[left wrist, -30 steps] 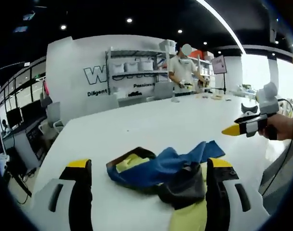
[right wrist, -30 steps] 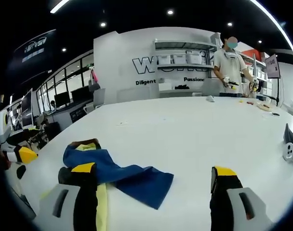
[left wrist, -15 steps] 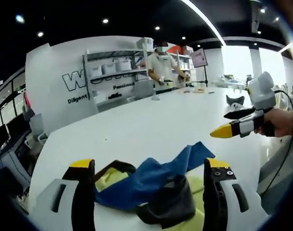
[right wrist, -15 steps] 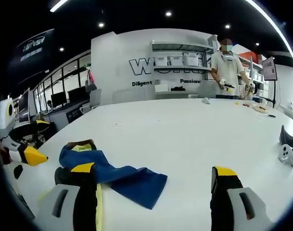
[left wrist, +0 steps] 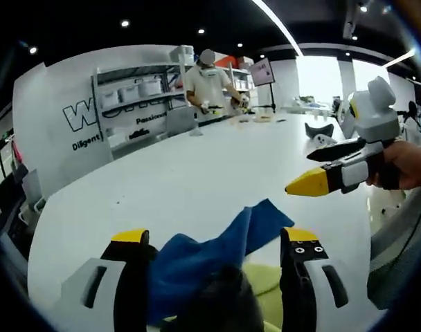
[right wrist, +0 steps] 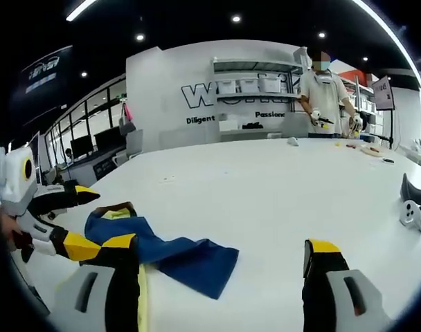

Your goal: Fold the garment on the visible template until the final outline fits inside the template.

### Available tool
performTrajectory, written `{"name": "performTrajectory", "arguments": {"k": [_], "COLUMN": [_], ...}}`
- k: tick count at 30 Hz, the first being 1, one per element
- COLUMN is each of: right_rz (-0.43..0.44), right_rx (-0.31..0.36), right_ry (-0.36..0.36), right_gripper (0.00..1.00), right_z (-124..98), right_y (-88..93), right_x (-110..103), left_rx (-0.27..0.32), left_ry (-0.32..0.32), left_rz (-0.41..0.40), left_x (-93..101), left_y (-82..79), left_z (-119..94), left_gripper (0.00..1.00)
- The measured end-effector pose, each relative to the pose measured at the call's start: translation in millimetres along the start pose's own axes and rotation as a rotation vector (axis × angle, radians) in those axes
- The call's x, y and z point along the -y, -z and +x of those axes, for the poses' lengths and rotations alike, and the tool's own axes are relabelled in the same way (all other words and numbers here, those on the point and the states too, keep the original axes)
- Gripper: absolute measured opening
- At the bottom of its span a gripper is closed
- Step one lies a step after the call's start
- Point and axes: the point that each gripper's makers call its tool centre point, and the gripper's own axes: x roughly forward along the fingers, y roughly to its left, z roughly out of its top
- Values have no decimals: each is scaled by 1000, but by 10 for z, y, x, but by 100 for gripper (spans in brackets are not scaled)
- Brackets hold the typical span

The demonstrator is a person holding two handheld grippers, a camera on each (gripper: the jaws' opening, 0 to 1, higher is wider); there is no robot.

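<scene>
A crumpled blue garment (left wrist: 217, 245) with dark and yellow parts lies on the white table (left wrist: 183, 180). It sits between the wide-apart jaws of my left gripper (left wrist: 215, 241), which is open and close over it. A yellow patch (left wrist: 266, 283) shows beneath the cloth; I cannot tell whether it is the template or part of the garment. My right gripper (left wrist: 314, 169) comes in from the right, above the cloth's blue corner, jaws apart. In the right gripper view the garment (right wrist: 176, 252) lies low and left, my right gripper (right wrist: 221, 245) stands open, and the left gripper (right wrist: 68, 221) reaches in at its far end.
A person (right wrist: 325, 90) stands at the table's far end, working beside shelves (right wrist: 252, 86) on a lettered wall. Small black and white objects (right wrist: 411, 204) sit near the table's right edge. Bare tabletop (right wrist: 266, 187) stretches beyond the garment.
The left gripper view has come lower and closer over the garment. The right gripper looms larger in it. The left gripper has reached further into the right gripper view, beside the cloth.
</scene>
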Motion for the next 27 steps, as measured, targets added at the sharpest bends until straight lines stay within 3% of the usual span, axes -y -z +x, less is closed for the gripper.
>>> {"name": "performTrajectory", "arguments": {"k": [5, 7, 10, 11, 14, 20, 23, 25, 27], "right_rz": [14, 19, 5, 8, 23, 18, 20, 31, 41], "right_rx": [21, 36, 37, 35, 38, 54, 62, 57, 53], "right_ry": [-7, -12, -6, -6, -11, -18, -8, 2, 8], "right_gripper": [98, 98, 98, 98, 98, 99, 99, 99, 99], "right_z": [-6, -6, -1, 5, 4, -1, -18, -20, -23], "right_y": [-36, -69, -78, -73, -76, -113, -130, -116, -108], "right_x": [-14, -25, -18, -16, -13, -29, 5, 43, 61], "left_rx": [-10, -24, -29, -36, -70, -100, -100, -128, -138], "left_ry": [9, -22, 27, 54, 42, 70, 150, 113, 121], "left_rz": [0, -16, -28, -20, 51, 16, -120, -48, -57], "left_x": [18, -16, 71, 137, 153, 254, 427, 368, 393], "left_y": [27, 61, 75, 90, 164, 248, 264, 334, 369], "left_z": [142, 211, 288, 344, 438, 624, 724, 774, 805], "left_gripper": [67, 66, 57, 55, 50, 43, 40, 39, 36]}}
